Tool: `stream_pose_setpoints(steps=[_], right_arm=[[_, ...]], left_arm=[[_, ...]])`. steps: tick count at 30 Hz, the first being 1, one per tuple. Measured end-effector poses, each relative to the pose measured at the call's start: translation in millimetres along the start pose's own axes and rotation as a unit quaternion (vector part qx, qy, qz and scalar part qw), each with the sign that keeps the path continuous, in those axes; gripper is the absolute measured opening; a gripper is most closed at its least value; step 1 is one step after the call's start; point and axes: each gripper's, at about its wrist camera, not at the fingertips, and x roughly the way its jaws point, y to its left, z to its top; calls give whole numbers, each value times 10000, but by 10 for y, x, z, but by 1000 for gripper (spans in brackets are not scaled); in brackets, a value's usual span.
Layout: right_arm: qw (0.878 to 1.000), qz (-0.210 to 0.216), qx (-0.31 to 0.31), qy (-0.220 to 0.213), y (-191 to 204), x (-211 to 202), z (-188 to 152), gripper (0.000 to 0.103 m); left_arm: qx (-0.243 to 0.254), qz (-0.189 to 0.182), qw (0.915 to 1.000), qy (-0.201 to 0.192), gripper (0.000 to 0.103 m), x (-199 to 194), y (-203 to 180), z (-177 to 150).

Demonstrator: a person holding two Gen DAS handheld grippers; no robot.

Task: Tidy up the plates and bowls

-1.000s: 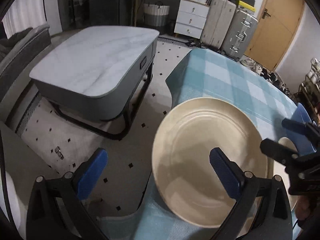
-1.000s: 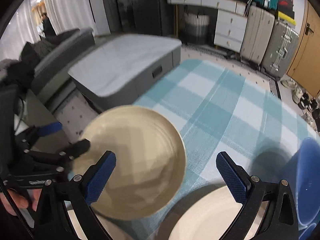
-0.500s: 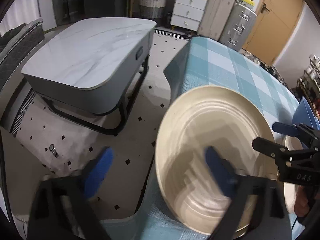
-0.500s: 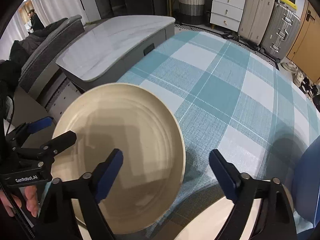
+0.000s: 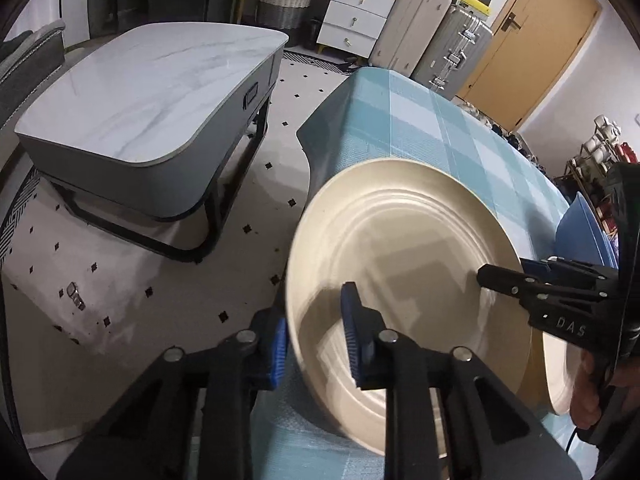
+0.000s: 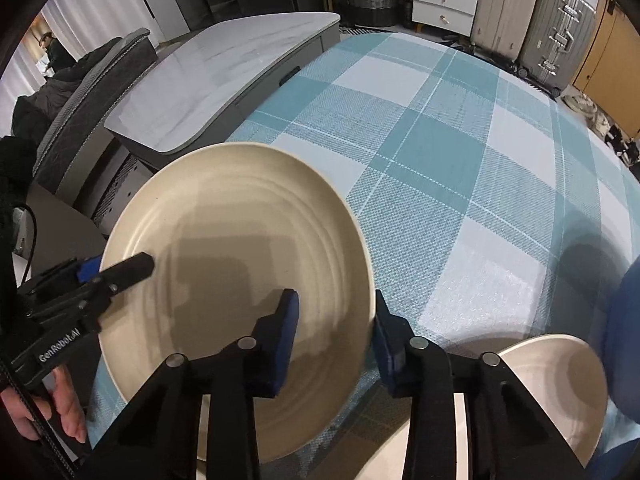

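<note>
A large cream plate (image 5: pixel 416 264) with ringed grooves is held tilted above the near left corner of the checked teal tablecloth (image 6: pixel 460 152). My left gripper (image 5: pixel 316 348) is shut on the plate's left rim. My right gripper (image 6: pixel 334 340) is shut on the plate's (image 6: pixel 240 256) right rim; it shows from the side in the left wrist view (image 5: pixel 504 278). A second cream plate (image 6: pixel 556 392) lies on the cloth by my right gripper. A blue bowl (image 5: pixel 580 232) stands at the right.
A grey marble-topped coffee table (image 5: pixel 152 96) stands on the tiled floor left of the table. Suitcases (image 6: pixel 532 12), a white drawer unit (image 5: pixel 356 12) and a basket (image 5: pixel 284 4) line the far wall. A grey sofa (image 6: pixel 80 96) is at the left.
Both grippers closed from wide open onto opposite rims of the cream plate. The plate has tilted up off the cloth.
</note>
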Motion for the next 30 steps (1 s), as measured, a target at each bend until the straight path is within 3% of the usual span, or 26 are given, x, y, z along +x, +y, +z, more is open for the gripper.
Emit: stream_pose_setpoints(steps=[2,8,30], right_arm=[[10000,-25,75,-17,-29,-11,-3,26],[9998,-101,153,-46,-43,-39,-29,18],[9982,62,558,-211,-107,-395,16,13]], left_arm=[[-44,-68,10000,13,18,-15,30,-16],[72,47,9999,121,18,-42,-4,-12],[-4,123,9999,-35,16,-326,-140,104]])
